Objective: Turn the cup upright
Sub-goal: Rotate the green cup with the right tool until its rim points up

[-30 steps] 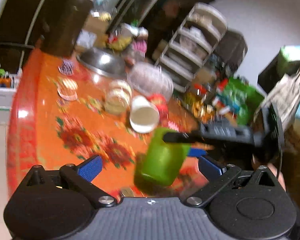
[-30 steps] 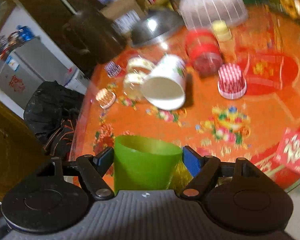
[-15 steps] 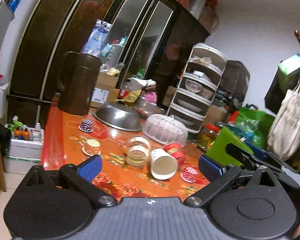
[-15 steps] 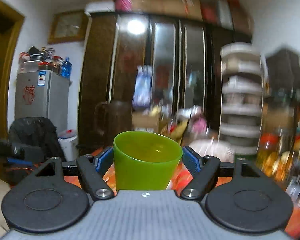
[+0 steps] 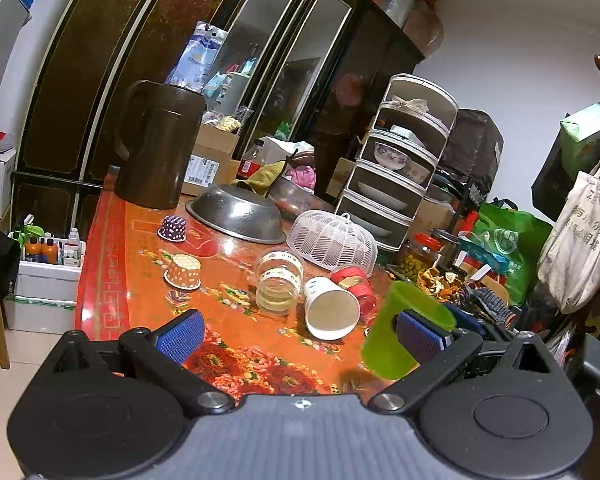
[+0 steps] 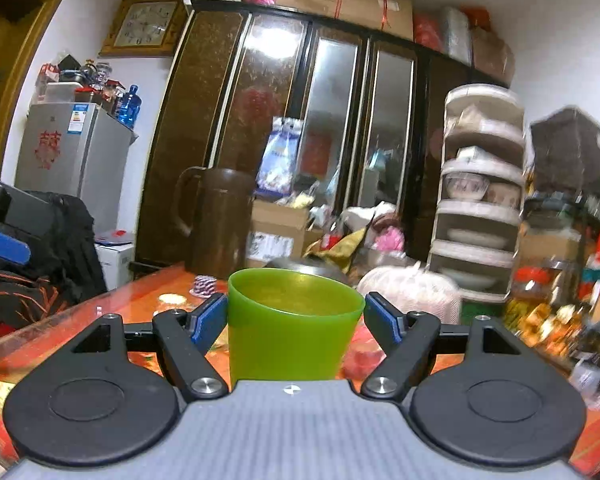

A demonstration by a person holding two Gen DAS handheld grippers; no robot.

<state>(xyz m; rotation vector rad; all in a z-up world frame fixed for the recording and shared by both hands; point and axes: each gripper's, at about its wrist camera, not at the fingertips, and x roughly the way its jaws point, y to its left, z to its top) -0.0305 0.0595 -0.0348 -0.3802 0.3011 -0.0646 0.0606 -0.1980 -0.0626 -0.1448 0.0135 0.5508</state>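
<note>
A green plastic cup [image 6: 288,336] sits mouth-up between the blue pads of my right gripper [image 6: 294,318], which is shut on it just above the orange table. The cup also shows in the left wrist view [image 5: 396,334], held near the table's right edge, partly behind my left gripper's right pad. My left gripper [image 5: 298,334] is open and empty, back from the table's near edge. A white paper cup [image 5: 330,312] lies on its side mid-table, mouth toward me.
On the orange flowered table [image 5: 140,272] stand a brown jug [image 5: 158,144], a steel bowl upside down [image 5: 236,216], a white mesh food cover [image 5: 332,240], a tipped clear jar [image 5: 280,280], a red jar [image 5: 356,284] and small patterned cups [image 5: 184,272].
My right gripper has tilted up from looking down at the table to level, turning the green cup mouth-up. My left gripper has drawn back and levelled out.
</note>
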